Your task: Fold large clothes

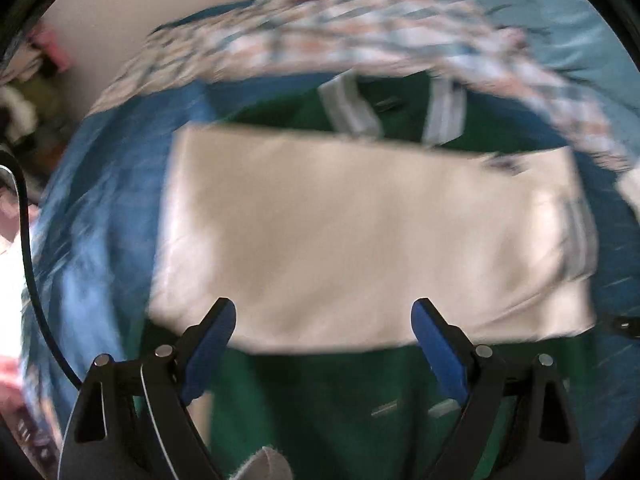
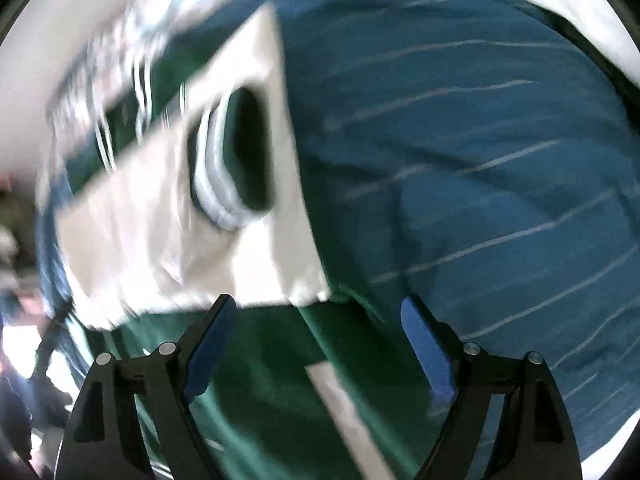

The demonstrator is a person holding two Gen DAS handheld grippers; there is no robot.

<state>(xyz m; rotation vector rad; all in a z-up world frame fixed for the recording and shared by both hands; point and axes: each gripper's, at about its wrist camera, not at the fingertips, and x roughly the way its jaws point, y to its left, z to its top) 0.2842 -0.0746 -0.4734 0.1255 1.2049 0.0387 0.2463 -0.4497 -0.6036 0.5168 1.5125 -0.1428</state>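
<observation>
Left gripper fingers spread wide, nothing held; right gripper likewise wide apart and empty. Just beyond both: green jacket lying flat on blue bedspread, its cream panel folded across the middle. Striped collar shows past the panel. Plaid cloth farthest. Both views motion-blurred. Only the right wrist view shows a ribbed opening in the panel.

We find no readable text, label, brand or number; both views motion-blurred, small marks on green garment illegible.
</observation>
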